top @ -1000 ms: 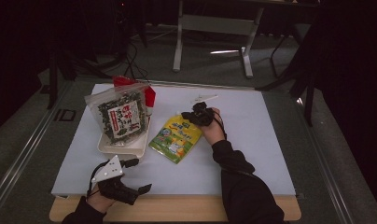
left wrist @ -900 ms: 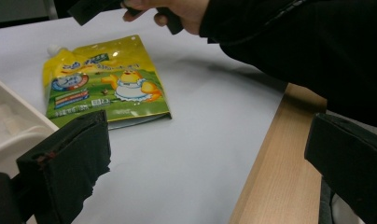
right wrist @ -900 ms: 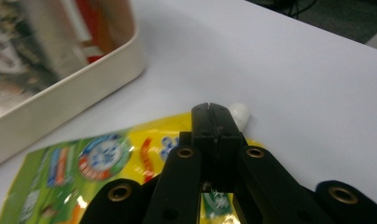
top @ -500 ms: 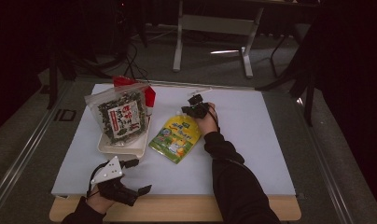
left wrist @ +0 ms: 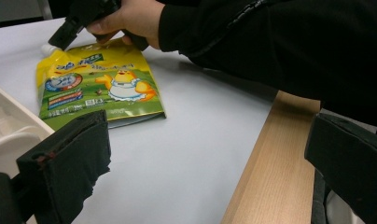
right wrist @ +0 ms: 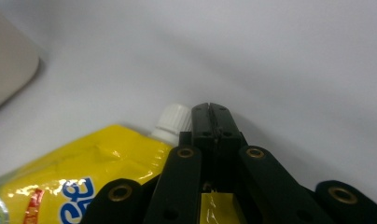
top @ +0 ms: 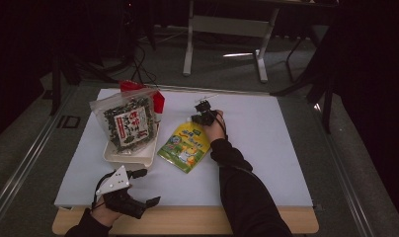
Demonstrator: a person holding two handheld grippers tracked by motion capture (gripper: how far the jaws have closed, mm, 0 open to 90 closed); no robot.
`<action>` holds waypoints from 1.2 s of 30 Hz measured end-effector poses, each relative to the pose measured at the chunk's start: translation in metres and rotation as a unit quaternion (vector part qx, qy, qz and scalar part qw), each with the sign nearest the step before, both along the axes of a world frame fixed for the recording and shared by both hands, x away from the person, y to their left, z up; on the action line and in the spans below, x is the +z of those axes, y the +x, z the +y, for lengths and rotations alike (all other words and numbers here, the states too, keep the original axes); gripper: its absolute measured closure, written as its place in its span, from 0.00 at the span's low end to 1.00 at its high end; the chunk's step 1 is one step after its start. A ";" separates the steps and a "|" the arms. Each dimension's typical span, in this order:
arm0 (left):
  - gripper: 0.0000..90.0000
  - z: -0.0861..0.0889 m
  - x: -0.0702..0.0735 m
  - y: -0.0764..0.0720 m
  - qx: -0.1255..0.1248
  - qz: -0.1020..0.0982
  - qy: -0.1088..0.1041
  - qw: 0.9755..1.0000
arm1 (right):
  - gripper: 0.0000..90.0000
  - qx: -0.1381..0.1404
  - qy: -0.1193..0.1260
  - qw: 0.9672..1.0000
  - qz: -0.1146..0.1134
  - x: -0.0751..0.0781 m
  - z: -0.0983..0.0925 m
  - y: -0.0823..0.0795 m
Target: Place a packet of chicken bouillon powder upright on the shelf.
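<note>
The right gripper [right wrist: 211, 108] has its jaws pressed flat together with nothing between them; the pouch's white cap [right wrist: 173, 122] sits just beside their tips, on the left in the right gripper view, and the yellow pouch [right wrist: 84, 177] runs back under them. The left gripper [left wrist: 205, 154] has its jaws spread wide and empty, with bare table [left wrist: 186, 154] between them and the pouch beyond the left one. The high view adds a white tray [top: 131, 155] bearing a seaweed bag [top: 130, 124] beside the pouch.
</note>
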State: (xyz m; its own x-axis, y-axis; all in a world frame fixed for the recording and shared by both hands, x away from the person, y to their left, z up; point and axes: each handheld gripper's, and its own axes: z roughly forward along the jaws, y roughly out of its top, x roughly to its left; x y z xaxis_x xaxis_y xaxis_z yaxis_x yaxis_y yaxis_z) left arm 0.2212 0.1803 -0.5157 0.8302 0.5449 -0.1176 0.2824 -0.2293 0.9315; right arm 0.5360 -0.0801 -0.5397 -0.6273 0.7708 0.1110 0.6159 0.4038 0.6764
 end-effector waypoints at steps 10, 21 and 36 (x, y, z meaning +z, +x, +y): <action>0.02 0.000 0.000 0.000 -0.001 0.001 -0.004 1.000 | 1.00 0.025 0.017 0.999 0.008 -0.004 -0.002 -0.006; 0.02 -0.003 0.002 0.000 -0.001 -0.001 -0.003 1.000 | 1.00 0.086 0.031 0.996 0.017 -0.006 0.001 -0.032; 0.02 -0.005 0.002 0.000 0.001 -0.005 0.001 1.000 | 1.00 0.176 0.014 0.984 0.014 -0.004 0.023 -0.079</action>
State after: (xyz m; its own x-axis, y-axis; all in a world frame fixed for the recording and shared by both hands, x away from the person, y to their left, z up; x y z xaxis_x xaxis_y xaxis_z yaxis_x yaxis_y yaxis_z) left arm 0.2217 0.1758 -0.5138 0.8303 0.5466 -0.1087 0.2740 -0.2306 0.9337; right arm 0.4573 -0.0569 -0.5440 -0.8509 0.5033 0.1505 0.4605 0.5769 0.6746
